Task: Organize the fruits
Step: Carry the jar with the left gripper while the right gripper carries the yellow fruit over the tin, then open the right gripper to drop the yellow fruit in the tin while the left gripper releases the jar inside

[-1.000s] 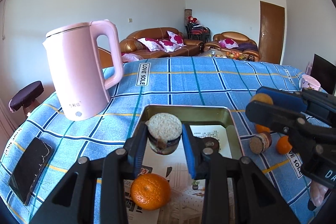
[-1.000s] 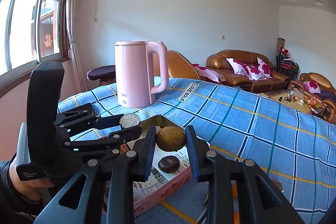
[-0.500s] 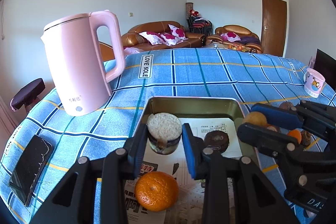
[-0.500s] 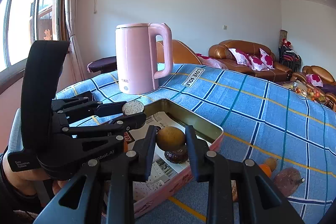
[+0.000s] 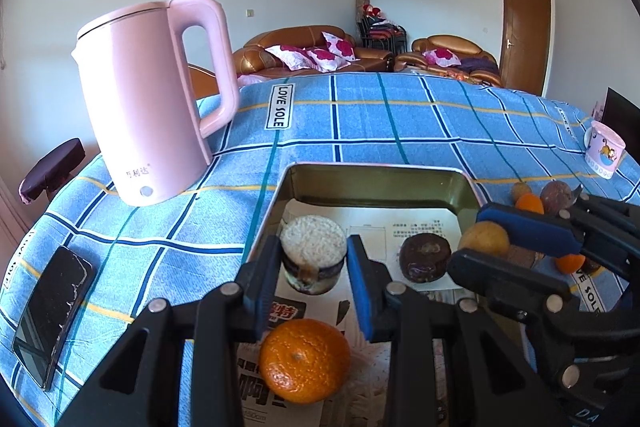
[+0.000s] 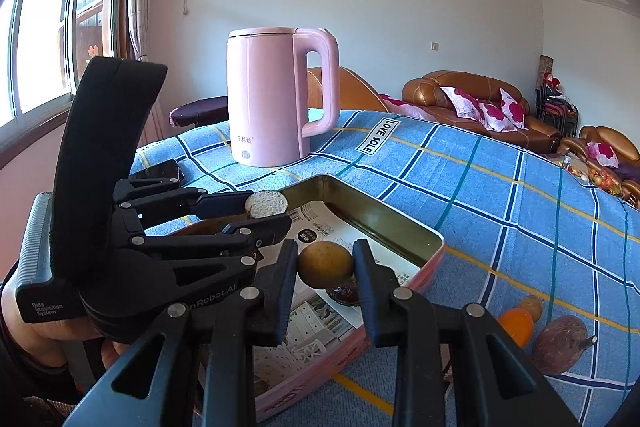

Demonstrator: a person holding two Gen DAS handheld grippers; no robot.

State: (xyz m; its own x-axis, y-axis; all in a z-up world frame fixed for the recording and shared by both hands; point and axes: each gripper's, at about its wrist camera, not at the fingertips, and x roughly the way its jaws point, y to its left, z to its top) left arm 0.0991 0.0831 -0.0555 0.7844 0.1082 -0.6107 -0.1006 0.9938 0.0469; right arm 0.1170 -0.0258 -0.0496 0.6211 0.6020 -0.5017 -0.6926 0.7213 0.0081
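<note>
My left gripper is shut on a round fruit piece with a pale grainy top and dark sides, held just above the paper-lined tin tray. My right gripper is shut on a yellow-brown round fruit over the tray's right part, right above a dark brown fruit. In the left wrist view the right gripper reaches in from the right with that fruit. An orange mandarin lies in the tray under my left fingers. The left gripper shows at the left.
A tall pink kettle stands on the blue checked cloth behind the tray's left corner. A black phone lies at the left edge. Loose fruits, one orange and one purple-brown, lie right of the tray. A mug sits far right.
My right gripper has come down and in with the yellow fruit, from beside the tray to over its right part. The left gripper has hardly moved and keeps its grip.
</note>
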